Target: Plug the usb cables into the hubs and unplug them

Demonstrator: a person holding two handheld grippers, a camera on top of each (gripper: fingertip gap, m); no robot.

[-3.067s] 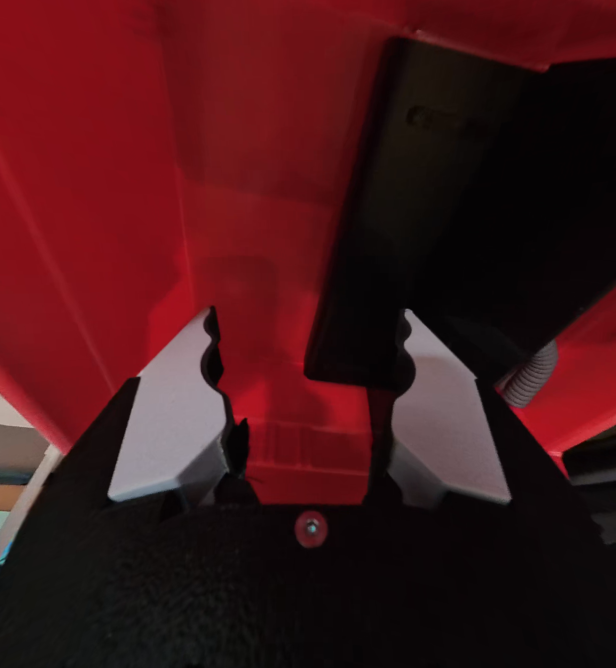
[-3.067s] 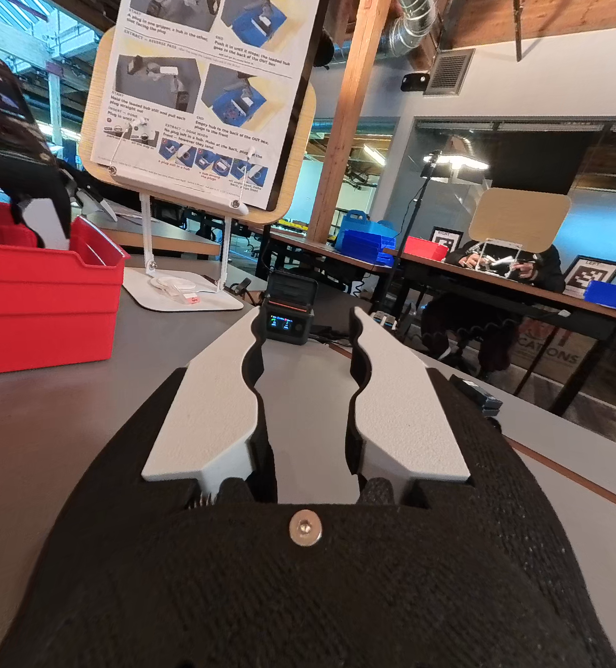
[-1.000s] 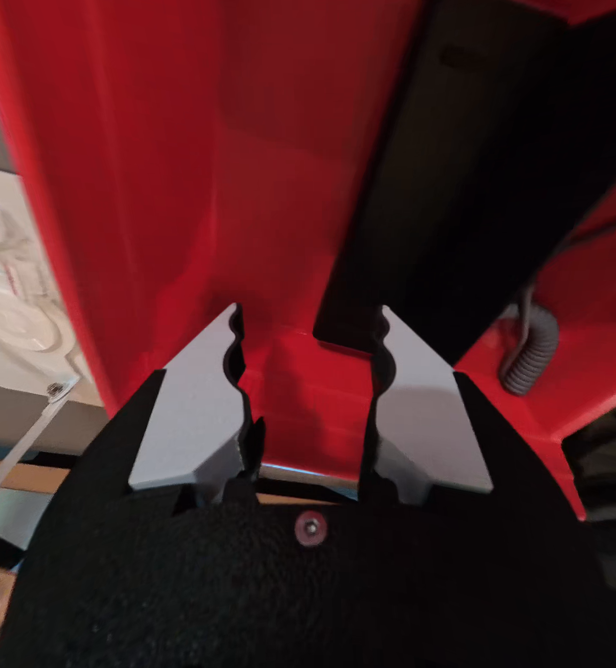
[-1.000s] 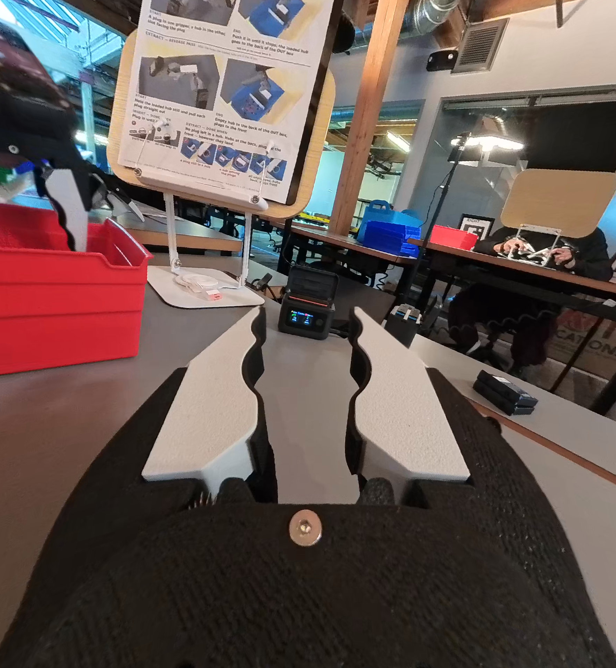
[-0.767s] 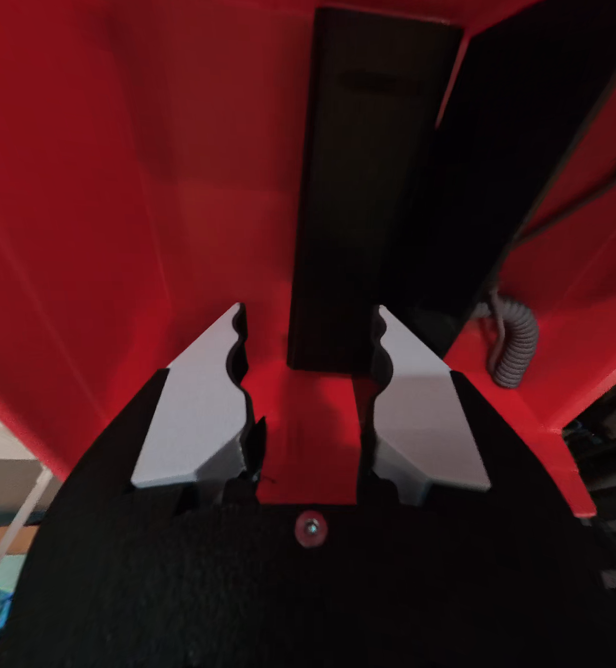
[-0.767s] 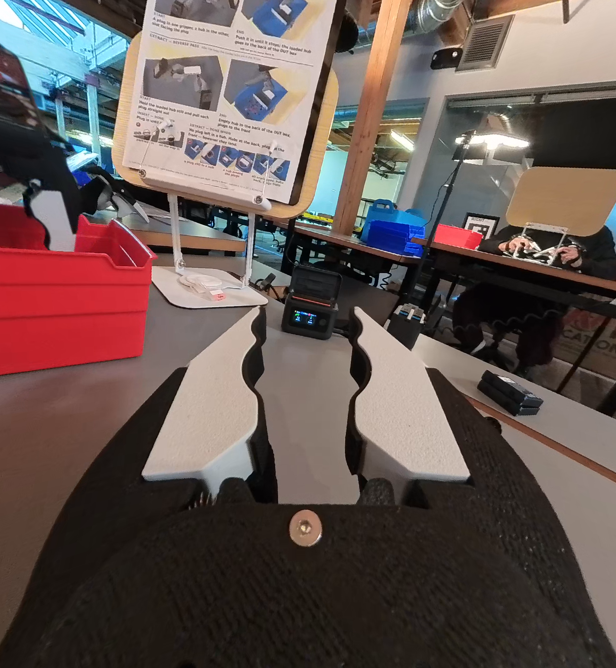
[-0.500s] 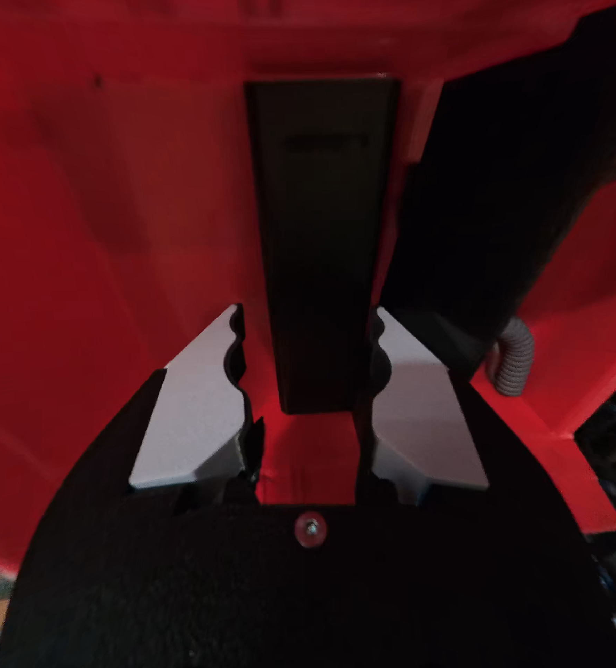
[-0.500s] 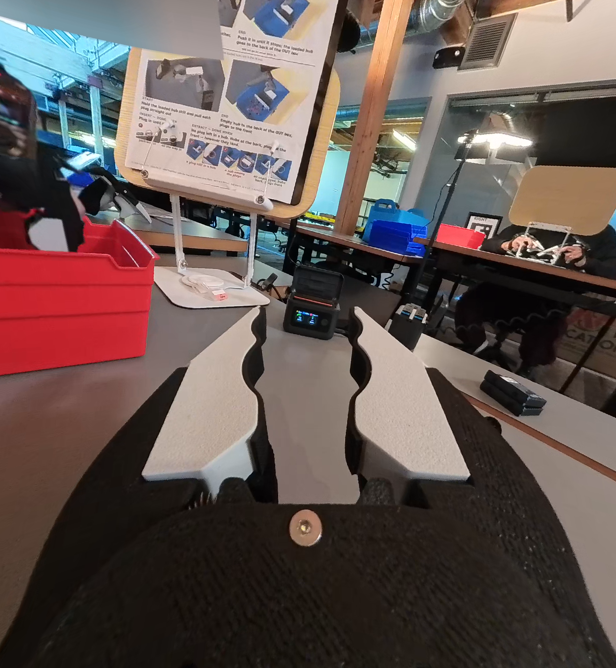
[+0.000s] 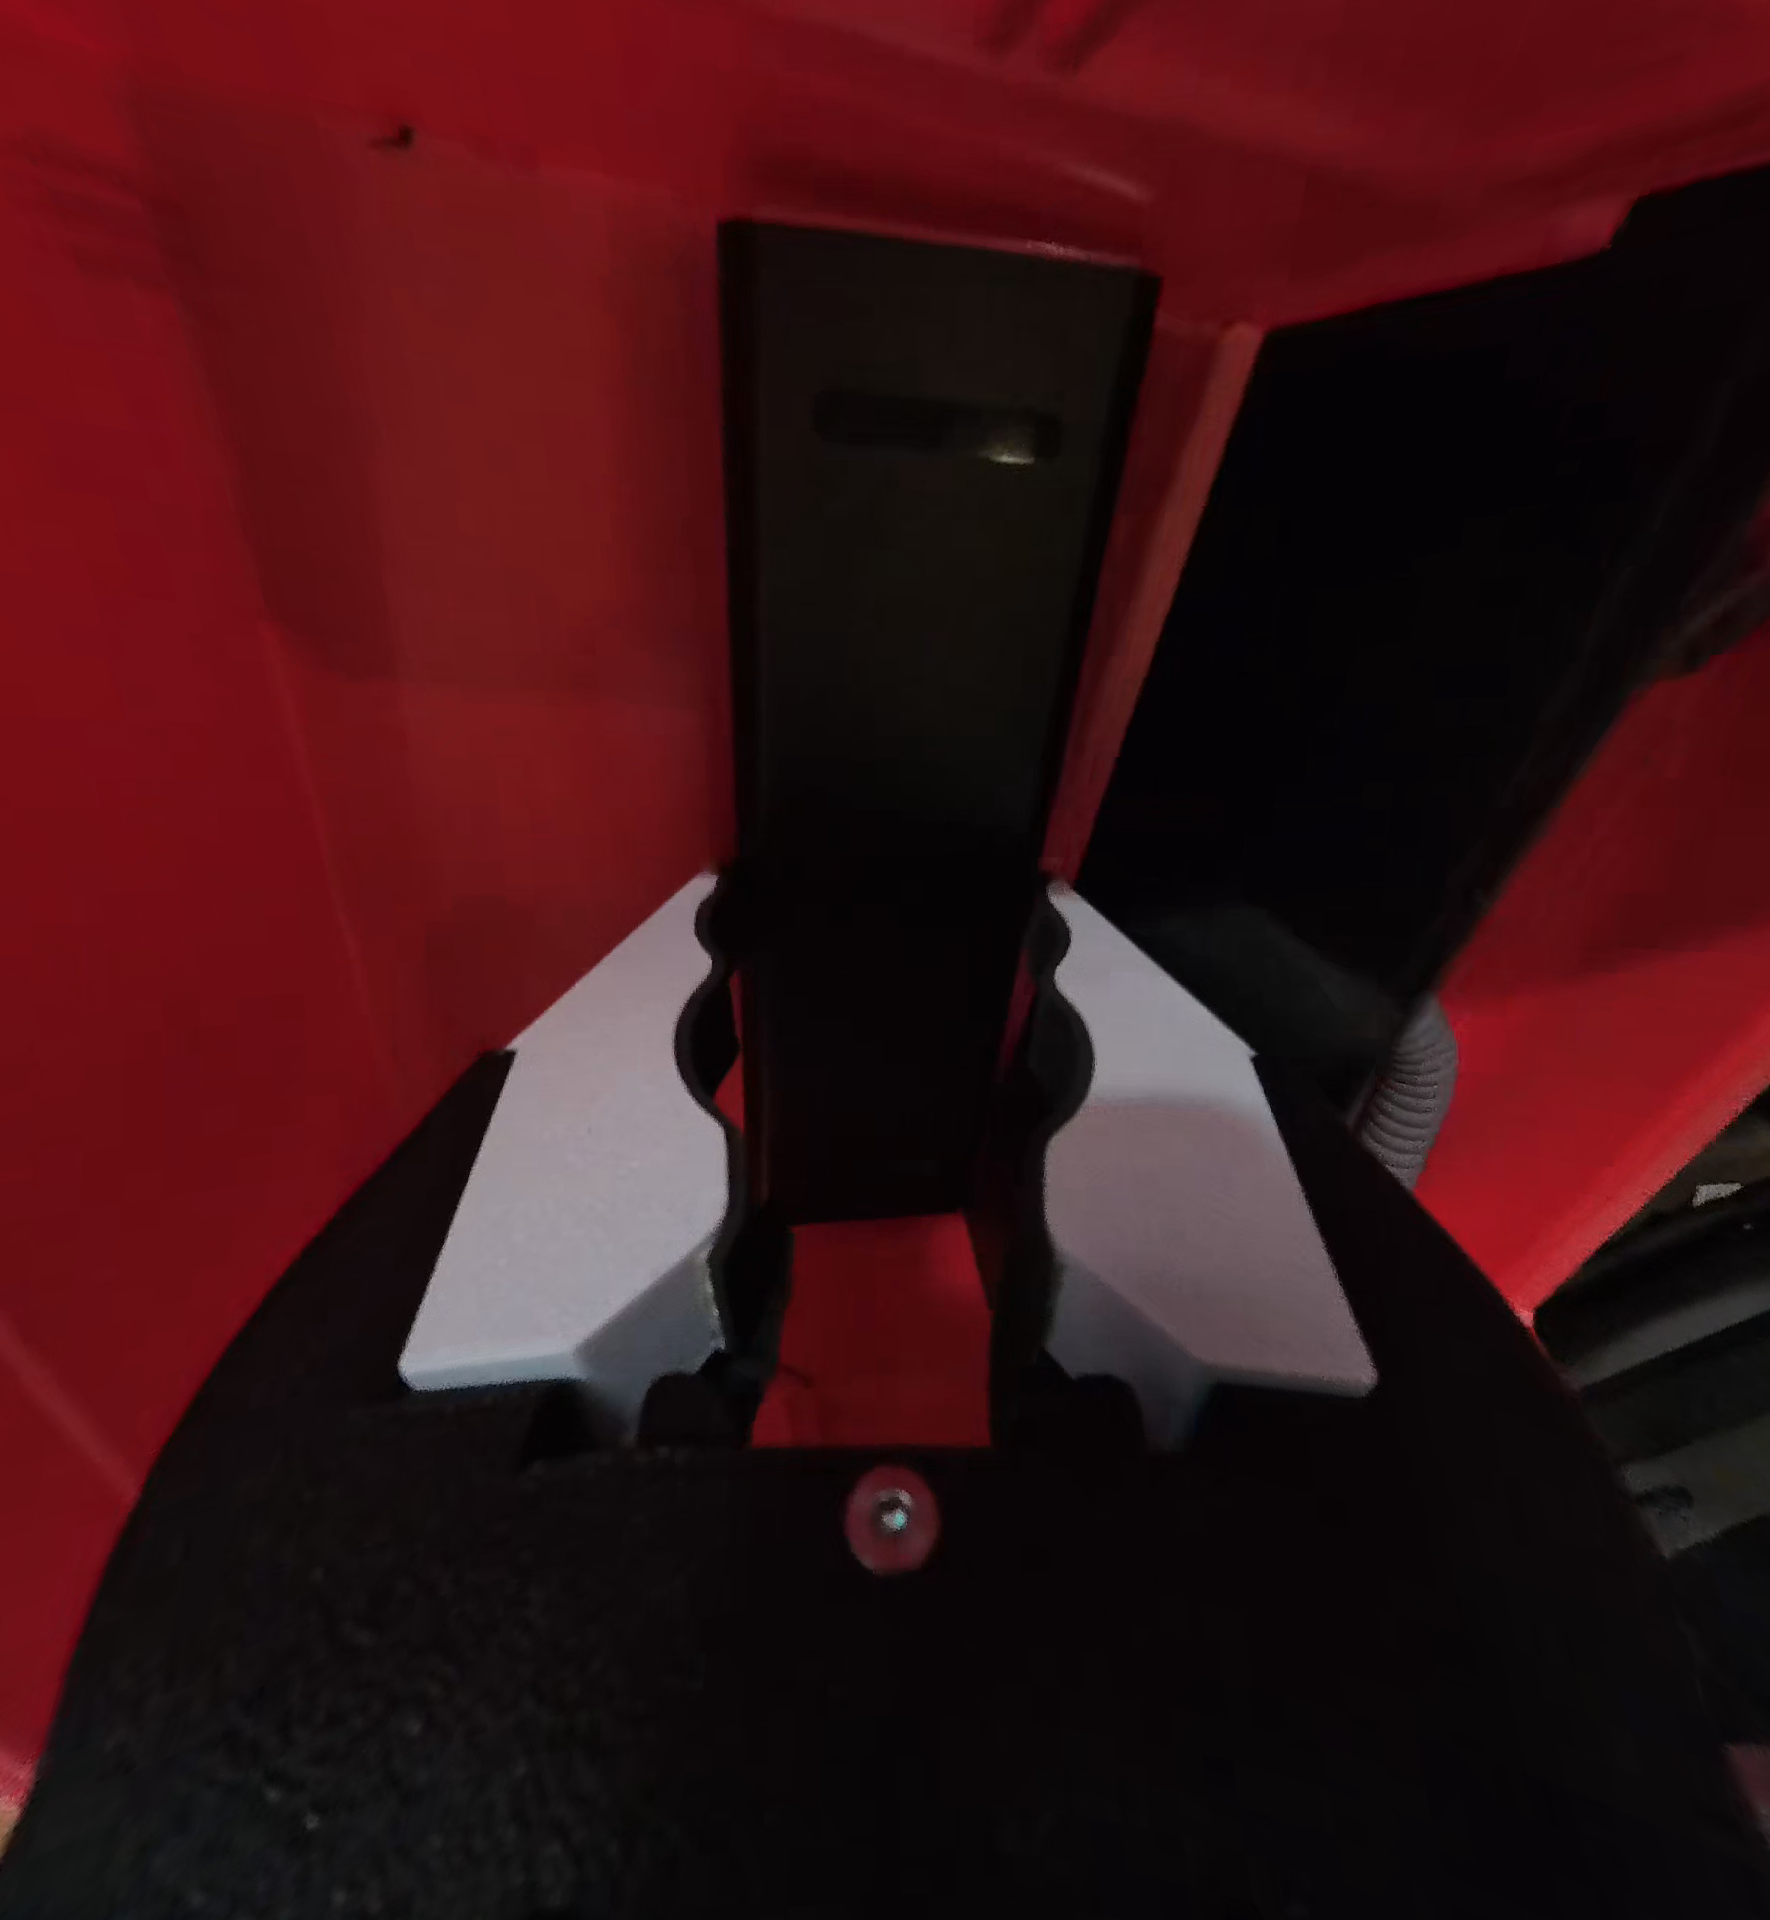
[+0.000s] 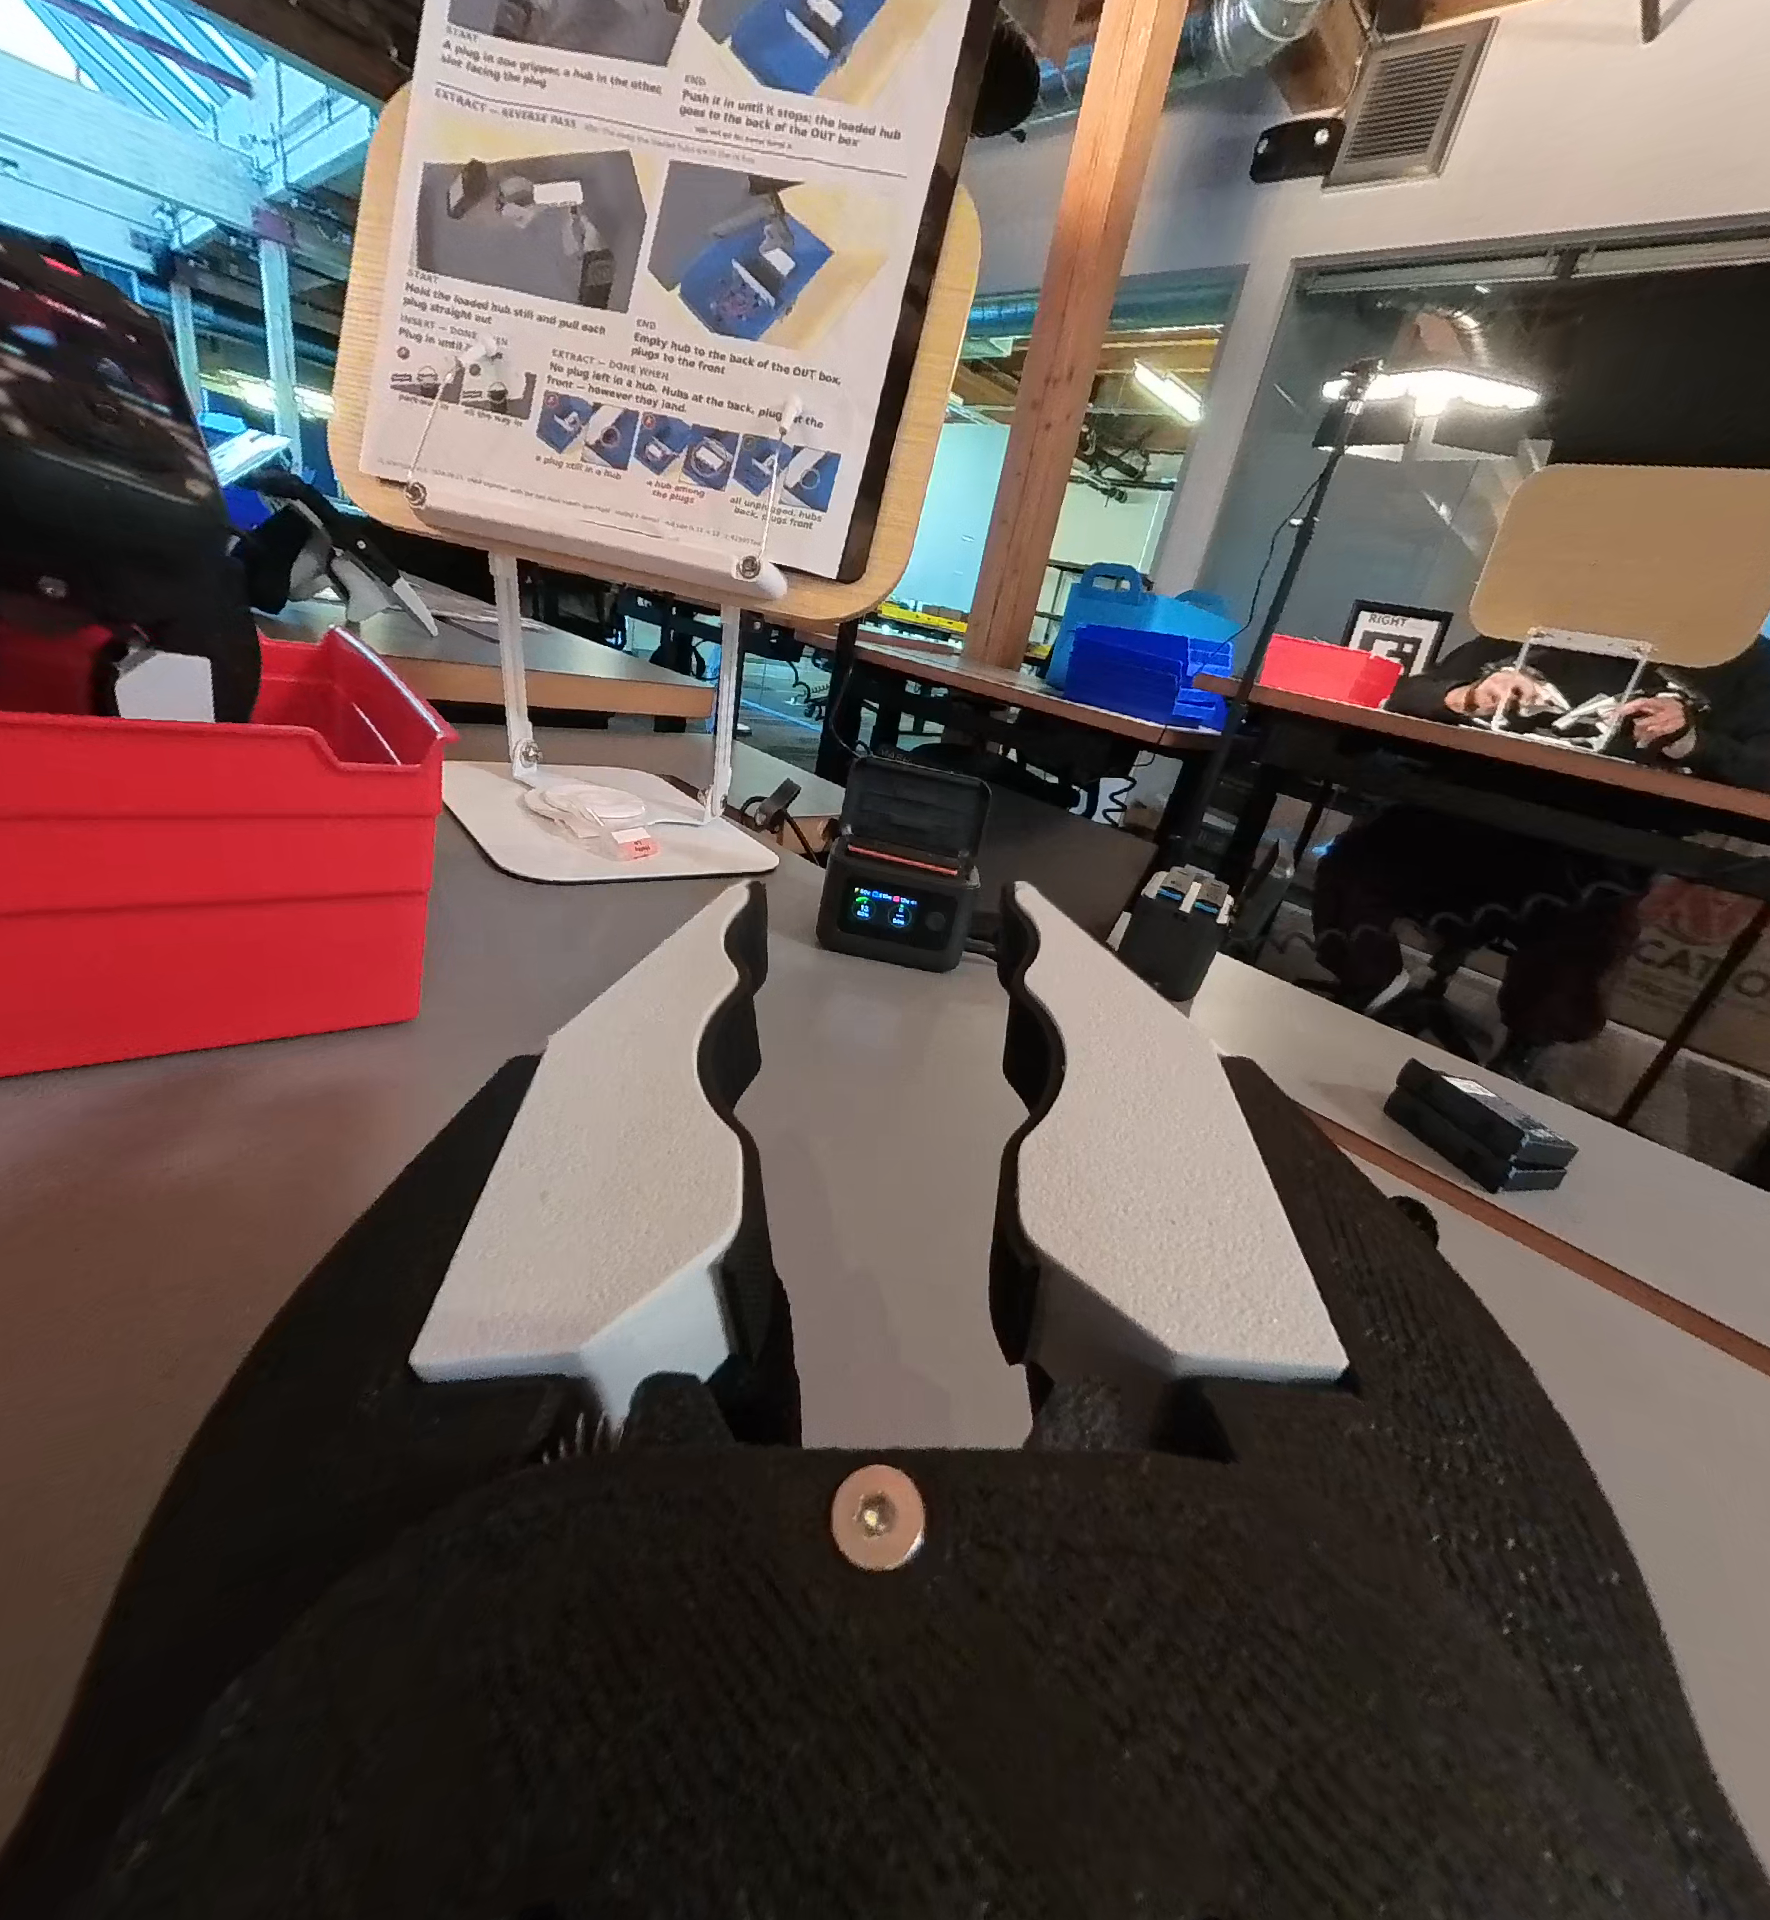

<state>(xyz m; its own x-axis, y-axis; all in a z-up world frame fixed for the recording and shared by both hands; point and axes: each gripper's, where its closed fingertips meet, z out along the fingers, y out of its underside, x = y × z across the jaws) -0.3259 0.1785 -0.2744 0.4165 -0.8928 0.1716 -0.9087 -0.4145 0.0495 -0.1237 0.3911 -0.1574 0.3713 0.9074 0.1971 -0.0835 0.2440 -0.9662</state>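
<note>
In the left wrist view my left gripper (image 9: 881, 904) is deep inside the red bin (image 9: 341, 623). Its jaws are closed against the two long sides of a flat black hub (image 9: 912, 623) that stands against the bin wall. A second dark hub (image 9: 1432, 623) and a grey ribbed cable (image 9: 1411, 1101) lie to its right. In the right wrist view my right gripper (image 10: 881, 914) is open and empty, low over the grey table (image 10: 237, 1195). The red bin (image 10: 164, 883) stands at the left there, with the left gripper's body (image 10: 81, 468) reaching into it.
An instruction board on a white stand (image 10: 652, 312) is behind the bin. A black case with a small screen (image 10: 902, 883) and a small black holder (image 10: 1172, 935) sit ahead of the right gripper. A flat black pack (image 10: 1478, 1132) lies right. A person (image 10: 1587, 717) sits at a far table. My right fingertips sit around 30 cm from my left ones.
My left gripper turned and went deeper into the bin, brought the hub between its fingers and narrowed onto it. The right gripper stayed nearly still and open.
</note>
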